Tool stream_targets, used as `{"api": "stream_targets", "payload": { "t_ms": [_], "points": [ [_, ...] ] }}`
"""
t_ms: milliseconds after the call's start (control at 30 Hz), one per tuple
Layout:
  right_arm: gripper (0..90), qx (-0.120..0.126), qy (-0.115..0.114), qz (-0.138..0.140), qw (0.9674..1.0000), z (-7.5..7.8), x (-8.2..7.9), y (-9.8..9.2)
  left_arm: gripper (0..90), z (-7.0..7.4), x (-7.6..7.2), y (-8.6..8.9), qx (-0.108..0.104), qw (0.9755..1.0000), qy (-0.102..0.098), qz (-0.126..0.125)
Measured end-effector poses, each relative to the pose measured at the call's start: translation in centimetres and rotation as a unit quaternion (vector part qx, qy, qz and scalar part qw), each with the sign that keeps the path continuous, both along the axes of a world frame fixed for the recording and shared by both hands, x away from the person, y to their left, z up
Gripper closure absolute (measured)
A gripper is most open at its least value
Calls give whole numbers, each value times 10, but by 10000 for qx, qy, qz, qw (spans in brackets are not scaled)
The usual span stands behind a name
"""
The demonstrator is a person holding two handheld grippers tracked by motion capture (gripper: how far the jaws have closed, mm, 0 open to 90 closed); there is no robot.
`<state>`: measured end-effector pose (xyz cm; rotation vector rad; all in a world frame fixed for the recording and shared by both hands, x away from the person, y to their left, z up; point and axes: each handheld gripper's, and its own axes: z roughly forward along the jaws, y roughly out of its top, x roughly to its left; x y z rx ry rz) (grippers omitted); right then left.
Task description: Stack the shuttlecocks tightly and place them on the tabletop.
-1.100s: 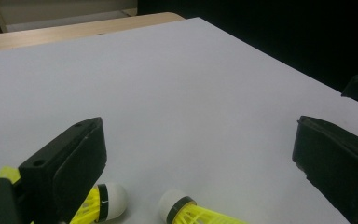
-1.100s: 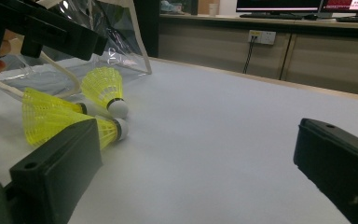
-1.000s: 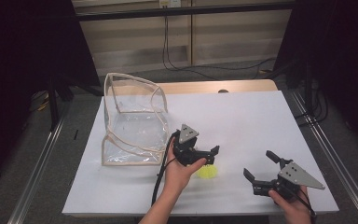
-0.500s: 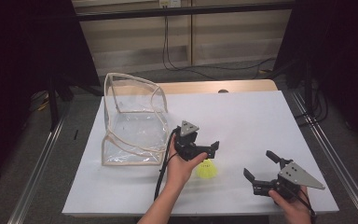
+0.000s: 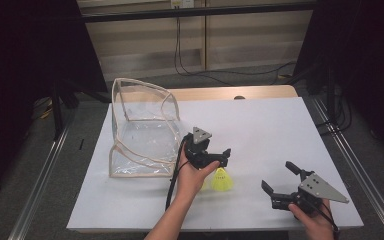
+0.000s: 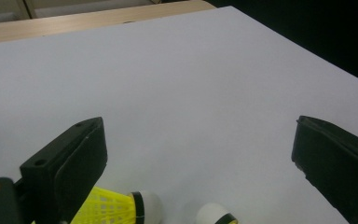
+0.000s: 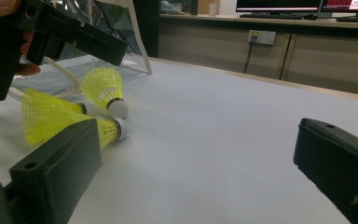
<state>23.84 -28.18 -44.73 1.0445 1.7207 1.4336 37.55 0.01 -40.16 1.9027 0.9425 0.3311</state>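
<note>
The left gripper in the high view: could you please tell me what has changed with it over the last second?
The left gripper has tilted upward and drawn slightly back toward the clear bag, so the yellow shuttlecocks beneath it show more. It hangs open above them, holding nothing. The right gripper stayed open at the table's near right, and the bag has not moved.

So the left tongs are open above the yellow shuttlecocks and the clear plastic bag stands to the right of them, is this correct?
Not quite. The clear plastic bag stands to the left of the left tongs, not the right, as the high view shows. The rest holds: the left tongs are open above the yellow shuttlecocks.
</note>
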Motion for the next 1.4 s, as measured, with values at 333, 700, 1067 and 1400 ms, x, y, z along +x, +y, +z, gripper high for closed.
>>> {"api": "stream_targets", "payload": {
  "t_ms": [333, 700, 1067, 1400],
  "points": [
    [2, -1, -18, 4, 10000, 0, 0, 0, 39, -2, 3, 2, 348, 9984, -175, 413],
    [3, 8, -19, 8, 10000, 0, 0, 0, 61, -6, 5, 1, 702, 9944, -151, 781],
    [3, 12, -25, 18, 10000, 0, 0, 0, 56, -11, 9, 3, 828, 9924, 112, 906],
    [3, 25, -27, 19, 10000, 0, 0, 0, 118, -15, 13, 2, 780, 9931, 387, 790]
  ]
}}
